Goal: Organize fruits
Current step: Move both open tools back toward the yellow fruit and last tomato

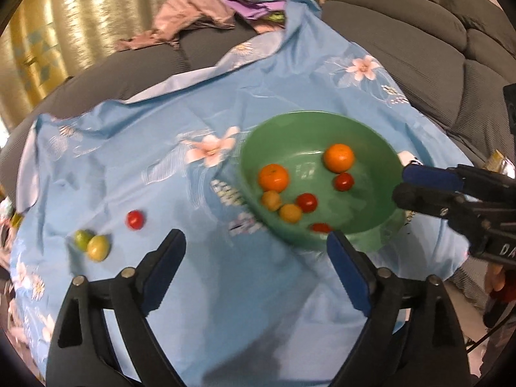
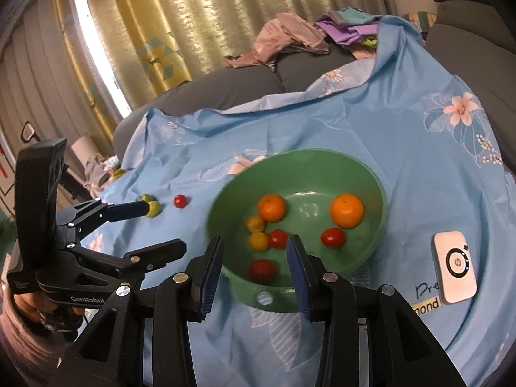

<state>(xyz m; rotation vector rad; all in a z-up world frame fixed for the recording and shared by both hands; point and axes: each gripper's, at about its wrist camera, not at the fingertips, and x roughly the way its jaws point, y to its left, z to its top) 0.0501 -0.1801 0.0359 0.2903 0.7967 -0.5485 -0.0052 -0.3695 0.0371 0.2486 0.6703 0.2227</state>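
Observation:
A green bowl [image 1: 371, 138] [image 2: 371, 174] sits on a blue floral cloth and holds two oranges [image 1: 338, 158] [image 2: 347, 210], three red tomatoes [image 1: 306, 202] [image 2: 333, 237] and two small yellow fruits [image 1: 290, 213] [image 2: 258, 241]. On the cloth to its left lie a red tomato [image 1: 135, 219] [image 2: 180, 201] and two green-yellow fruits [image 1: 97, 247] [image 2: 154, 208]. My left gripper [image 1: 254, 245] is open and empty above the cloth, between the loose fruits and the bowl. My right gripper [image 2: 254, 248] is open and empty over the bowl's near rim.
The blue cloth [image 1: 193, 122] covers a grey sofa [image 1: 419, 48]. A heap of clothes [image 1: 200, 13] lies at the back. A white device [image 2: 454, 266] lies on the cloth right of the bowl. Curtains [image 2: 145, 32] hang behind.

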